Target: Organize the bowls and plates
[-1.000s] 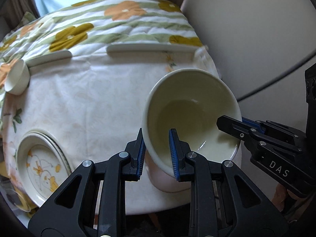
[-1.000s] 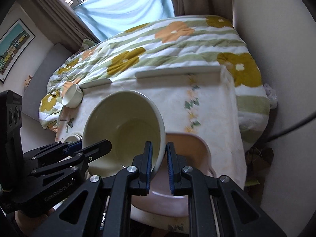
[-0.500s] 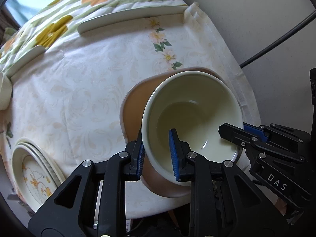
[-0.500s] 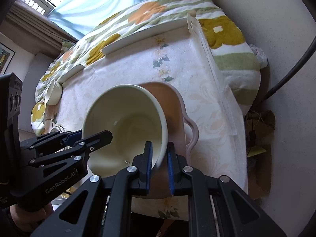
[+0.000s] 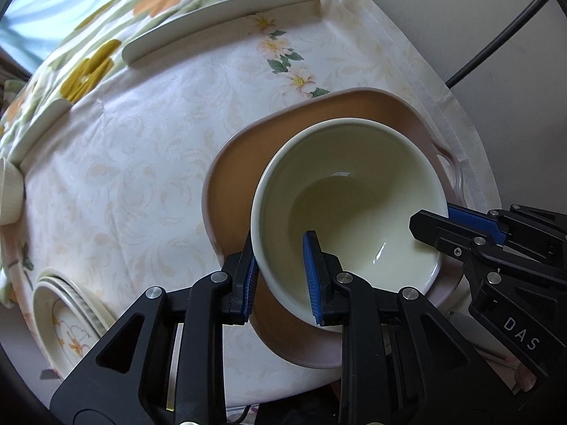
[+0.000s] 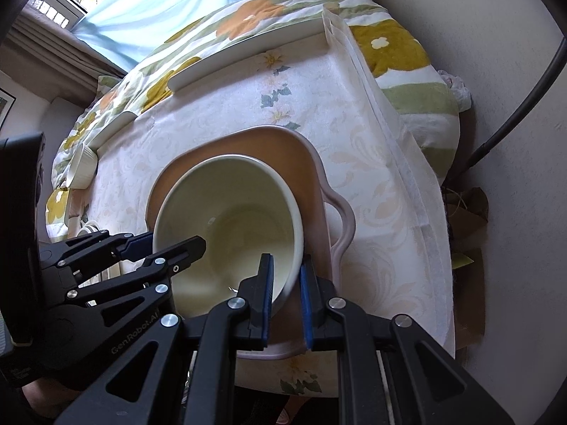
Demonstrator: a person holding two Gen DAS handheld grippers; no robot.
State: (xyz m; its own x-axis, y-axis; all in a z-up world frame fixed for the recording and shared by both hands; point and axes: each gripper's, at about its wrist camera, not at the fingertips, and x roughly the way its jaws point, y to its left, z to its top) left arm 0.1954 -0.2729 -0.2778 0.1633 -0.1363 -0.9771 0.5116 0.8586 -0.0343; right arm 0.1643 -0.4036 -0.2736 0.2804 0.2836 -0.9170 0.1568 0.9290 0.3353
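Small desk (image 5: 134, 177) under a pale floral tablecloth, pushed against a bed with a flower-print quilt (image 6: 248, 21), window and blue curtain behind. Near the desk's right edge, a pink handled baking dish (image 5: 354, 109); inside or just above it, a cream bowl (image 5: 354, 191), mouth up and tipped a little toward the cameras, round with no long axis to speak of, the dish's longer side running roughly from near edge to far edge.

Left tool (image 5: 280, 276) clamped on the bowl's near-left wall, one pad inside, one outside. Right tool (image 6: 285, 283) clamped likewise on the opposite rim, inner pad against the glaze, outer pad between bowl and dish wall. Whether the bowl's base already rests on the dish floor: cannot tell, hidden by the bowl itself.

Step in hand, by judgement: nesting the bowl into the dish. Next move likely calls for levelling the bowl, settling it flat, then opening both tools and lifting straight out without dragging the rim or knocking the dish handle (image 6: 342, 219).

Still to sort, apparently: stacked patterned plates (image 5: 67, 322) at the near-left corner and a small ribbed cup (image 6: 83, 168) at the far left
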